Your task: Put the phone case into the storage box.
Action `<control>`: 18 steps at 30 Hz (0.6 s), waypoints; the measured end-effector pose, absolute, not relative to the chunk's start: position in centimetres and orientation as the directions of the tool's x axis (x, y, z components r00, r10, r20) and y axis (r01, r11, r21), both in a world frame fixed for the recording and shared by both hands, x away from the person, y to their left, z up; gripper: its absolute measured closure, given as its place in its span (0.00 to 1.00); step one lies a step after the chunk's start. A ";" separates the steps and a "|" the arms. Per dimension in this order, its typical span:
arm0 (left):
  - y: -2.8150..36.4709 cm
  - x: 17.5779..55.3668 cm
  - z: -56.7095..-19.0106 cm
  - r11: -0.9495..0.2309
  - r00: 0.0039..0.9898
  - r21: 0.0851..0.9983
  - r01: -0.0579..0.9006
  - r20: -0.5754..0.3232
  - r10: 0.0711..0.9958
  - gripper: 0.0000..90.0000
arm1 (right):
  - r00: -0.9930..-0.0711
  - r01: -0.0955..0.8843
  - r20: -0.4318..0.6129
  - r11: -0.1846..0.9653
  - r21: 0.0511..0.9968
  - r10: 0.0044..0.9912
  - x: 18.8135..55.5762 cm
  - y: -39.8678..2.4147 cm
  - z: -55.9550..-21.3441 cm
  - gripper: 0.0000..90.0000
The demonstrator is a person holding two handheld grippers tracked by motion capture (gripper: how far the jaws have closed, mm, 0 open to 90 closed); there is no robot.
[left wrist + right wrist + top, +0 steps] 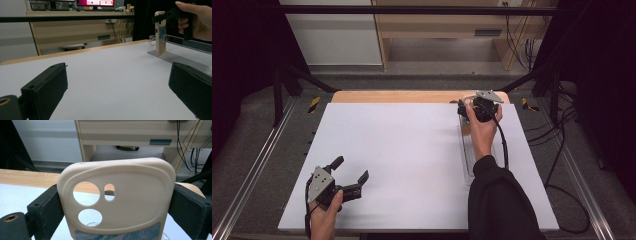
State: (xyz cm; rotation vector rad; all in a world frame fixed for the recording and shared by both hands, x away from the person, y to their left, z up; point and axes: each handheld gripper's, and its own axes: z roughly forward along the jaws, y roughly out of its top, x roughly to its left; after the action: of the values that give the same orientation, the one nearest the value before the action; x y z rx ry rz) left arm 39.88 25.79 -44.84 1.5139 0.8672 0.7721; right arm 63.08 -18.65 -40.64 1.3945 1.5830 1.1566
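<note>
A white table is seen from above, with 2 handheld grippers worked by a person in a black sleeve. At the far right edge, the right gripper is clenched on a cream phone case, which is held upright by its 2 long sides between the black jaws. The case is shown with 2 round camera holes, 1 small slot and a blue-and-white swirled pattern on its lower part. Its bottom end is stood at the far end of a clear plastic rack. No brand or writing can be read on it. At the near left corner, the left gripper is held low over bare table, its jaws released and spread wide
</note>
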 end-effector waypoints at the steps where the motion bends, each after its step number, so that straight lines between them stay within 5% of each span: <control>1: 25.8 39.9 -44.8 -0.056 0.507 0.994 0.098 -0.002 0.862 0.02 | -0.157 0.341 0.044 0.012 0.940 0.987 63.1 -18.7 -40.6 0.09; 18: 25.8 39.9 -44.8 -0.055 0.506 0.994 0.098 -0.003 0.862 0.02 | -0.144 0.319 0.052 -0.003 0.948 0.988 63.1 -18.6 -40.5 0.06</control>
State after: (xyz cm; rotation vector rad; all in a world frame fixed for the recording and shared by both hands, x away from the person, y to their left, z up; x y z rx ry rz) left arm 39.89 25.83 -44.84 1.5125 0.8682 0.7723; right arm 63.05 -18.56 -40.46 1.3927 1.5499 1.1719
